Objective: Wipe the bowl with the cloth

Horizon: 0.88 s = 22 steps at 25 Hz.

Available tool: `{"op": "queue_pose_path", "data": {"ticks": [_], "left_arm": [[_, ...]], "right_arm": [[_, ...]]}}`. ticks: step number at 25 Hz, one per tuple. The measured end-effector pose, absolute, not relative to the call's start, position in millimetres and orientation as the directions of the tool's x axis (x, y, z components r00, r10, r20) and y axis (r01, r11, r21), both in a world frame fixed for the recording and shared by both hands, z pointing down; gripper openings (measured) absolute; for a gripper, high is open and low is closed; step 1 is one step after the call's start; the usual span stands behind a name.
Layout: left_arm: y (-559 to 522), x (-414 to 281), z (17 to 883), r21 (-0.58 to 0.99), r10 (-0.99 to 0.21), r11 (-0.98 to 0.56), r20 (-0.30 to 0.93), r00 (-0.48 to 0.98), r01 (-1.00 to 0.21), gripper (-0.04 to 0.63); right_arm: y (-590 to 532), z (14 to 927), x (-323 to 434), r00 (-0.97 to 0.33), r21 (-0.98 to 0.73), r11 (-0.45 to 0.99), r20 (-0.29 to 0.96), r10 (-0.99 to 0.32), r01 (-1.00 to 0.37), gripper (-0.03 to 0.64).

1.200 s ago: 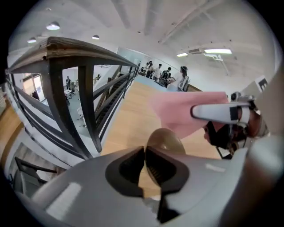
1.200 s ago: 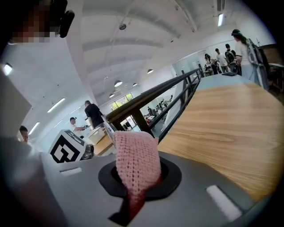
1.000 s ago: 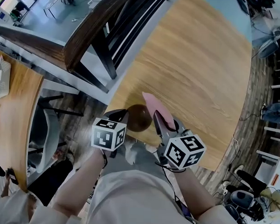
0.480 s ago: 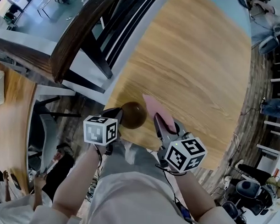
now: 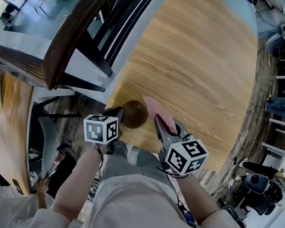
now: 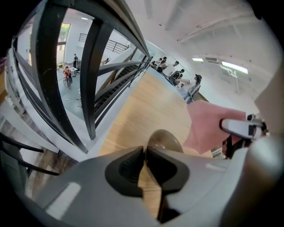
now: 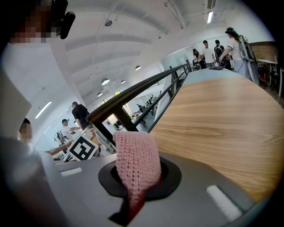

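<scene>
A brown bowl point(image 5: 133, 113) is at the near edge of the wooden table point(image 5: 205, 66). My left gripper point(image 5: 119, 114) reaches it from the left. In the left gripper view the jaws are almost closed, with the bowl's rim point(image 6: 163, 141) pinched at their tips point(image 6: 145, 151). A pink knitted cloth point(image 5: 157, 111) is held in my right gripper point(image 5: 166, 126), just right of the bowl. It stands up between the shut jaws in the right gripper view, where the cloth point(image 7: 137, 162) hides the jaw tips. The cloth point(image 6: 206, 126) hangs close beside the bowl; I cannot tell whether they touch.
A dark wooden chair point(image 5: 89, 39) stands against the table's left edge, and its back rails point(image 6: 93, 75) fill the left of the left gripper view. The tabletop point(image 7: 222, 115) stretches away ahead. Several people stand far off in the room. Floor and cables lie to the right of the table.
My left gripper and the bowl have shifted a little to the left. The right gripper with the cloth has hardly moved.
</scene>
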<state>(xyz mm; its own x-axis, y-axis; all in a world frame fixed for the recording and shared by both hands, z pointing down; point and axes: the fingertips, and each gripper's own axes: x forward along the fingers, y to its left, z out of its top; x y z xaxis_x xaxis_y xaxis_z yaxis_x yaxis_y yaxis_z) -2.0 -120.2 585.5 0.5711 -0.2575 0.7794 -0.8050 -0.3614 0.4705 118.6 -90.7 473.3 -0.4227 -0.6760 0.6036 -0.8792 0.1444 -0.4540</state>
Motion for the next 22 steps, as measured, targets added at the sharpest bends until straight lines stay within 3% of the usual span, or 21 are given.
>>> {"op": "queue_pose_path", "data": {"ticks": [5,10,22], "left_arm": [[-120.6,-0.9,590.2,0.473,-0.239,-0.369,0.783,0.574,-0.800,0.028],[-118.0,2.4,587.0,0.488,-0.239,-0.378,0.770,0.592,-0.787,0.083],[-125.8,-12.8,543.9,0.346,-0.402,-0.418,0.759,0.513,-0.840,0.107]], "right_arm": [[-91.7,479.6,119.6,-0.423,-0.452,0.143,0.613,-0.668,-0.880,0.015],[-91.2,482.4,118.3,-0.424,-0.452,0.143,0.616,-0.664,-0.880,0.015],[-87.4,461.6,117.4,-0.417,-0.439,0.162,0.580,-0.700,-0.884,0.015]]}}
